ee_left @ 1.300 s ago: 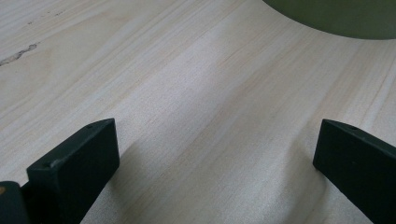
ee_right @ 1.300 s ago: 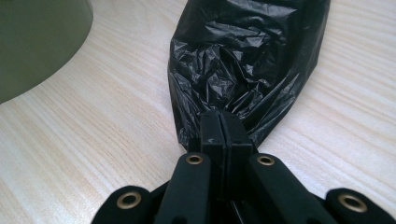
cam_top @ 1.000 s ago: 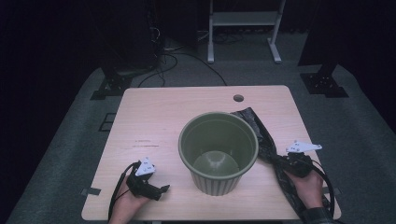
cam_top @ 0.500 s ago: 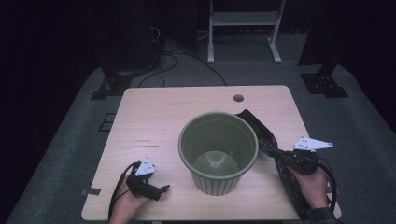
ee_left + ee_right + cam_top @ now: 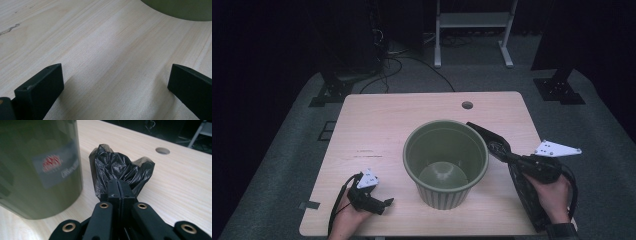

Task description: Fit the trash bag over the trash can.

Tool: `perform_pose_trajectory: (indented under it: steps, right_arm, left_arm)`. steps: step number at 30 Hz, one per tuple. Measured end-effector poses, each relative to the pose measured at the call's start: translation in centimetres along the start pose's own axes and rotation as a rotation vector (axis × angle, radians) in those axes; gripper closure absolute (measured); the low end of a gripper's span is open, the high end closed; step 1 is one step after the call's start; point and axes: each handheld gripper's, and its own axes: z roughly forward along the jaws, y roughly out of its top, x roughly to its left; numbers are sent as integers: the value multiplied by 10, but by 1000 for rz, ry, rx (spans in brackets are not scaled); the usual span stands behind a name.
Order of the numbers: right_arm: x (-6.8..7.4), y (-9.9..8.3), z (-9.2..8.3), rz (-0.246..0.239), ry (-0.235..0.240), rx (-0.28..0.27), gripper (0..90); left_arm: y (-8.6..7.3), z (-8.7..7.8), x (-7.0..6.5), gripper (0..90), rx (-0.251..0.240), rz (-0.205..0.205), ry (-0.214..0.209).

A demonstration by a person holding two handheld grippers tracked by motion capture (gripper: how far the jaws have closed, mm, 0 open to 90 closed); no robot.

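An empty olive-green bin [image 5: 444,197] stands upright in the middle of the wooden table [image 5: 382,125]. To the right of the bin, my right gripper [image 5: 507,156] is shut on a crumpled black plastic bag [image 5: 492,140]. One end of the bag reaches up beside the bin's rim and the rest trails back under the hand. In the right gripper view the jaws [image 5: 120,186] pinch the bag [image 5: 120,168] close to the bin's labelled wall [image 5: 37,170]. My left gripper [image 5: 384,204] rests low at the table's front left. Its jaws [image 5: 115,75] stand open over bare wood, with the bin's base [image 5: 180,8] ahead.
A round cable hole [image 5: 467,105] sits near the table's far edge. Beyond the table are dark stands, cables and a white frame [image 5: 472,20] on grey carpet. Bare wood lies left of the bin and behind it.
My right gripper has risen with the black bag still pinched, drawing the bag up beside the bin. The left gripper and the bin have stayed put.
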Motion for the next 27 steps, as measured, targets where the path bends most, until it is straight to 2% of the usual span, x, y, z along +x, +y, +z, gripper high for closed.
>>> perform_pose_trajectory:
  steps: [10,21,27]
  right_arm:
    - [4,24,-20,-9,48,-64,894]
    - [9,64,-41,-65,93,-137,895]
    - [12,81,-46,-83,122,-170,895]
  left_arm:
    - [0,0,0,0,0,0,1]
    - [0,0,0,0,1,-1,0]
    - [0,0,0,0,1,0,0]
